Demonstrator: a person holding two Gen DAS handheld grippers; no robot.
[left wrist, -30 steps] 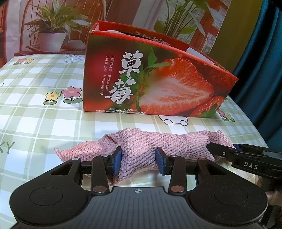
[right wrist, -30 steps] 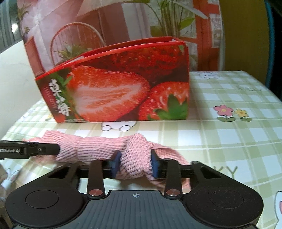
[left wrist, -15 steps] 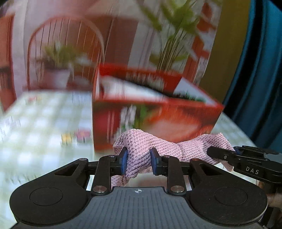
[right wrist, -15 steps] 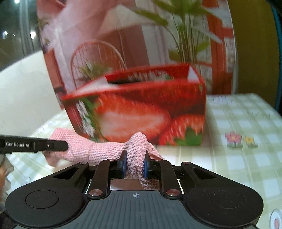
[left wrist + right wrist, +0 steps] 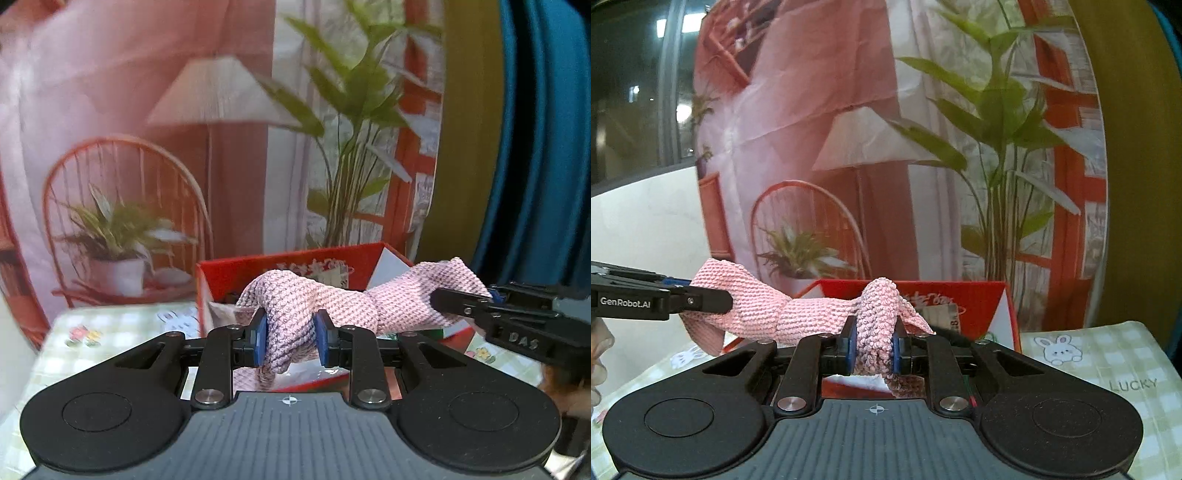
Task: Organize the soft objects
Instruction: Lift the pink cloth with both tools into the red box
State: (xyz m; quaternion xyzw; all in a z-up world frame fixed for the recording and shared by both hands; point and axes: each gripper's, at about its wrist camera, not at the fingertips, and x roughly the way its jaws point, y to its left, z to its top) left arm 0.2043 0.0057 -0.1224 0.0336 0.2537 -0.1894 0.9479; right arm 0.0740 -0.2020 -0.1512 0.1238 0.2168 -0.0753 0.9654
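Observation:
A pink knitted cloth [image 5: 332, 302] hangs stretched in the air between both grippers, above the open top of the red strawberry box [image 5: 295, 264]. My left gripper [image 5: 290, 341] is shut on one bunched end of it, blue pads pressing the knit. My right gripper [image 5: 874, 349] is shut on the other bunched end of the cloth [image 5: 798, 314]. In the left wrist view the right gripper [image 5: 465, 301] reaches in from the right edge. In the right wrist view the left gripper [image 5: 698, 295] comes in from the left. The red box [image 5: 979, 306] lies just beyond and below the cloth.
The table has a green checked cloth [image 5: 1108, 369] with bunny and flower prints. A printed backdrop [image 5: 184, 147] with a chair, lamp and plants stands behind the box. A blue curtain [image 5: 535, 147] hangs at the right. A hand [image 5: 569, 391] shows at the right edge.
Both grippers closed tighter on the cloth's ends and lifted it off the table, up to the level of the box's open top. The box now sits lower in both views.

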